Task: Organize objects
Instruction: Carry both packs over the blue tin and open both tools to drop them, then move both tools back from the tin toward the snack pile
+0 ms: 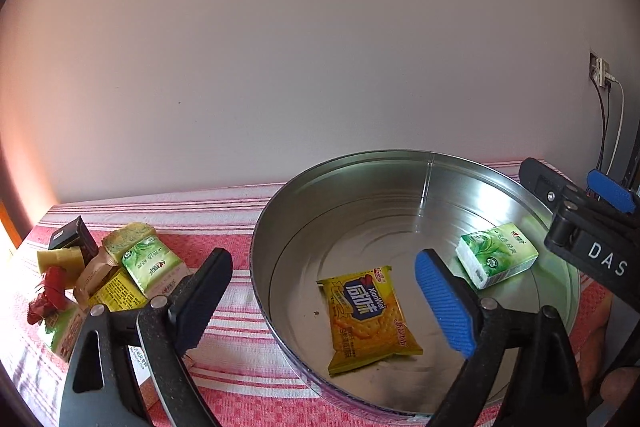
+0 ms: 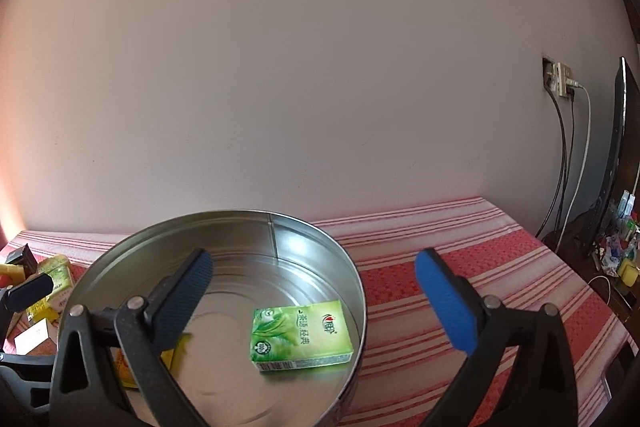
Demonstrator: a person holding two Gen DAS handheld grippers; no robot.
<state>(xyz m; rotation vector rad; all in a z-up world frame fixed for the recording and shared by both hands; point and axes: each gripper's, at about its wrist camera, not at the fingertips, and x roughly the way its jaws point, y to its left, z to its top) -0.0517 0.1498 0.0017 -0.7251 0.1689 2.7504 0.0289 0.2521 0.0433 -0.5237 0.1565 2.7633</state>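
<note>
A round metal tin (image 1: 276, 227) (image 2: 344, 255) stands on the striped cloth. In it lie a yellow cracker packet (image 1: 368, 319) (image 2: 128, 367) and a green tissue pack (image 1: 498, 254) (image 2: 300, 335). My left gripper (image 1: 324, 301) is open and empty, straddling the tin's left rim above the cracker packet. My right gripper (image 2: 314, 297) is open and empty, above the tissue pack; it also shows in the left wrist view (image 1: 576, 199) at the tin's right edge. A pile of loose items (image 1: 100, 275) lies left of the tin.
The pile holds a second green tissue pack (image 1: 154, 263), a yellow sponge (image 1: 60, 259), a black box (image 1: 74, 237), a red crayfish toy (image 1: 48, 297) and yellow packets. The red-striped cloth (image 2: 480, 279) extends right. A wall socket with cables (image 2: 560, 83) and a monitor (image 2: 616, 155) are at right.
</note>
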